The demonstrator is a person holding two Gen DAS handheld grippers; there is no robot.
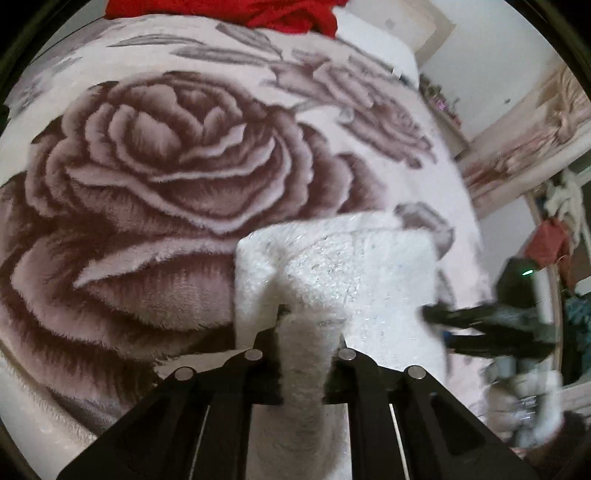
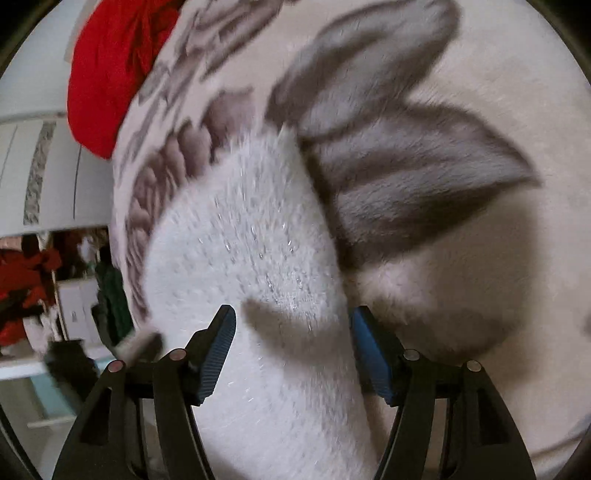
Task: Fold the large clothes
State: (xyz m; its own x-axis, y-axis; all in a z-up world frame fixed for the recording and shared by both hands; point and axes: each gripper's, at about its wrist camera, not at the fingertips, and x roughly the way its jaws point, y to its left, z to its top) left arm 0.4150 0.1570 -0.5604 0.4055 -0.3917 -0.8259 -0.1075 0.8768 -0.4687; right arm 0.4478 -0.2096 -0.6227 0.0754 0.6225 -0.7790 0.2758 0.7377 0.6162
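A white fluffy garment (image 1: 332, 266) with glittery threads lies folded on a bed blanket printed with big brown roses (image 1: 166, 155). My left gripper (image 1: 306, 332) is shut on a bunched fold of the white garment, which fills the gap between its black fingers. My right gripper (image 2: 291, 332) is open, its blue-padded fingers (image 2: 221, 343) straddling the white garment (image 2: 251, 251) without pinching it. The right gripper also shows blurred in the left wrist view (image 1: 480, 325), at the garment's right edge.
A red cloth (image 1: 288, 14) lies at the far end of the bed; it also shows in the right wrist view (image 2: 107, 81). A white wall and a patterned headboard (image 1: 535, 136) are to the right. A cluttered rack with clothes (image 2: 29, 280) stands beside the bed.
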